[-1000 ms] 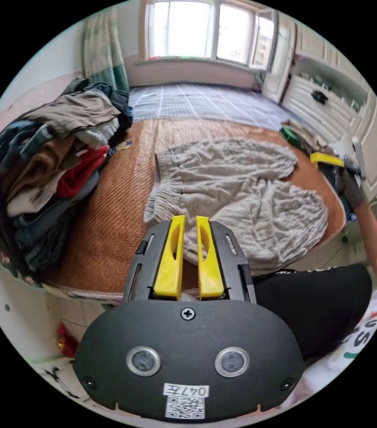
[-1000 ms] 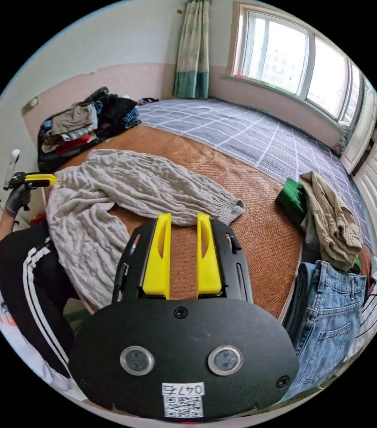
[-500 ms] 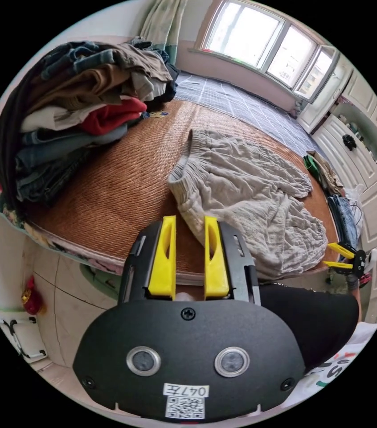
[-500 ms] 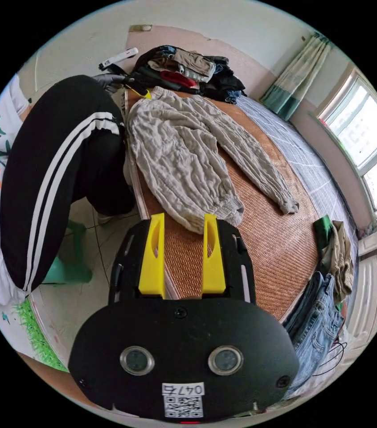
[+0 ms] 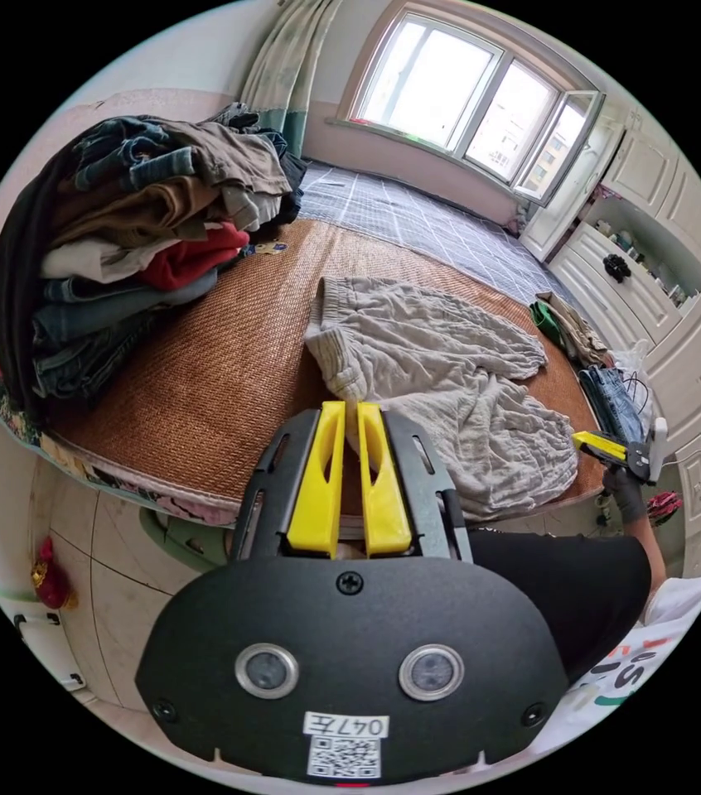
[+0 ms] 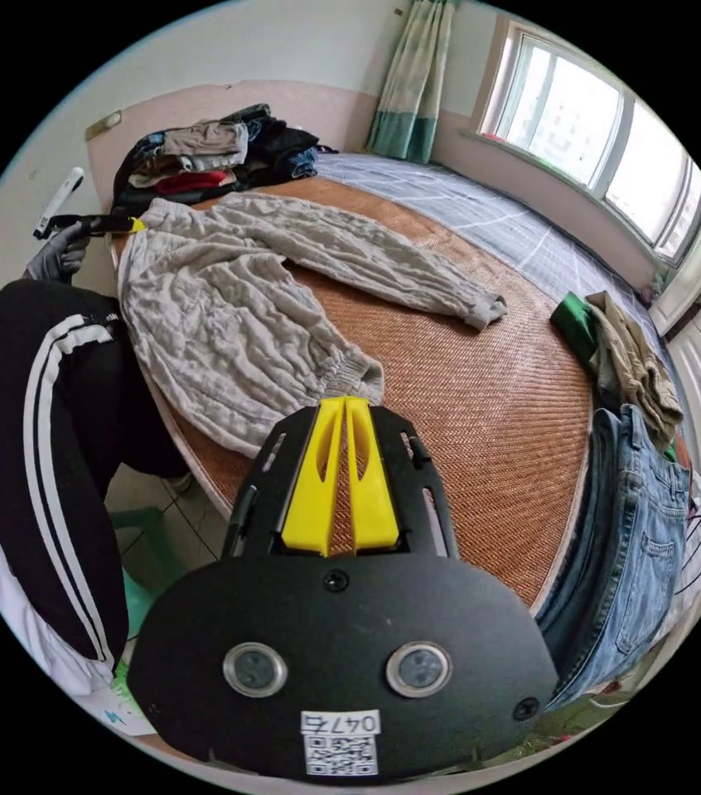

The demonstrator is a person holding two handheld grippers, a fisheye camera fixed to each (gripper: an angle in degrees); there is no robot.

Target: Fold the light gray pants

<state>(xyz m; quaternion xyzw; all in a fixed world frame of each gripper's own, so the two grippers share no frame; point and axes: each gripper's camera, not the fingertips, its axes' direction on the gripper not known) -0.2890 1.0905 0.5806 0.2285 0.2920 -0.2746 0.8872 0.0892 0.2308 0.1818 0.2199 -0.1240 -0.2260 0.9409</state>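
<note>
Right now, in the left gripper view, your left gripper (image 5: 349,411) hovers just short of the waistband end of the light gray pants (image 5: 442,377), its jaws drawn narrow with only a slit between them and nothing in it. The pants lie spread on the woven mat (image 5: 201,381) of the bed, both legs splayed apart, wrinkled and unfolded. A clothes pile (image 5: 131,224) sits well apart at the mat's far corner, and your right gripper (image 5: 607,447) hangs off the bed's edge near the nearer leg.

In the right gripper view, your right gripper (image 6: 345,410) sits near the nearer leg's cuff, jaws nearly touching and holding nothing. The pants (image 6: 234,306) stretch from that cuff to the waistband, where your left gripper (image 6: 106,224) waits. Blue jeans (image 6: 632,513) lie at the mat's other side.

No fold looks made yet; judging from this, every fold is still ahead.
</note>
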